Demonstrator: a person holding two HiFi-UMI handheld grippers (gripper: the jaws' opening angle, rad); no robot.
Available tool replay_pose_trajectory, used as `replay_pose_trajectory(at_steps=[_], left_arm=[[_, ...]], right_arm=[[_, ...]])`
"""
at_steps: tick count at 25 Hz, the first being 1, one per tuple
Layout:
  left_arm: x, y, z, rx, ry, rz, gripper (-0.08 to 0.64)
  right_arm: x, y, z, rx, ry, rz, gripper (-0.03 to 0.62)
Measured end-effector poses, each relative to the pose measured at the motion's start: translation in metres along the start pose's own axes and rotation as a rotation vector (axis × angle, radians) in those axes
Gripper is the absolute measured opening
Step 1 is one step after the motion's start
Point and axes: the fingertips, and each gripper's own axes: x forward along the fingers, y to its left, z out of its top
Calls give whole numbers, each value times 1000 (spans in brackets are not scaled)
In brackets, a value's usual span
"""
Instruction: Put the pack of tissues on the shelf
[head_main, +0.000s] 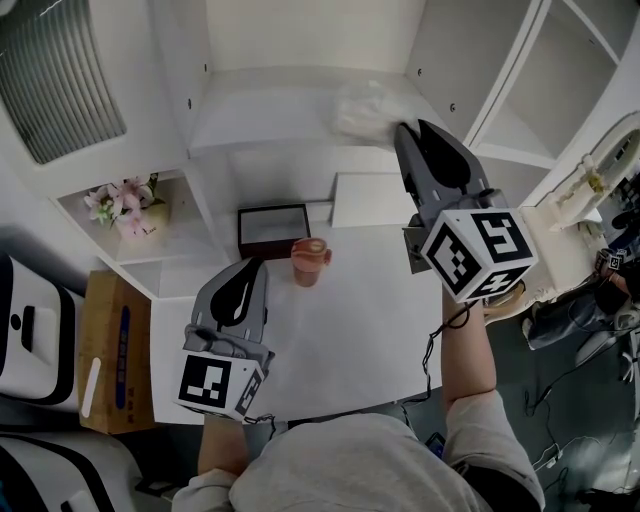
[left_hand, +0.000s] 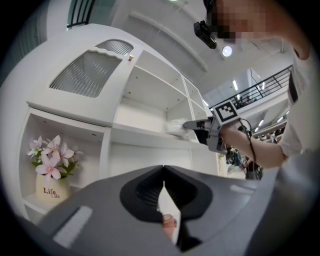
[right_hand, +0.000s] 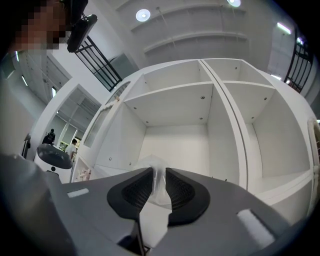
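Pack of tissues (head_main: 360, 112) at shelf (head_main: 260, 122), pinched between right hand-held gripper (head_main: 410, 127) jaws.

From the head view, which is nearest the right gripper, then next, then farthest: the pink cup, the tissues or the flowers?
1. pack of tissues: between the right gripper jaws, at the shelf.
2. pink cup: on the table, centre.
3. flowers: far-left cubby.

**Lettering: one word, on a vase**
In the left gripper view, the cream vase (left_hand: 51, 192) of pink flowers (left_hand: 49, 158), standing in the low left compartment of the white shelf unit (left_hand: 145, 134), bears "Life" in dark print, twice, one line above the other.
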Motion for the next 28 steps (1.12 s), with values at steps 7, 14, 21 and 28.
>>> replay_pose_trajectory(at_steps=[7, 14, 21, 28], left_arm=[[-2, 10, -3, -9, 5, 11, 2], [-7, 23, -7, -23, 9, 32, 2], [-13, 36, -12, -31, 16, 60, 2], [-18, 42, -13, -40, 17, 72, 2]], right_arm=[[18, -5, -7, -4, 47, -27, 80], [36, -7, -14, -31, 95, -58, 81], [48, -9, -21, -34, 123, -85, 83], [49, -10, -22, -25, 117, -93, 95]])
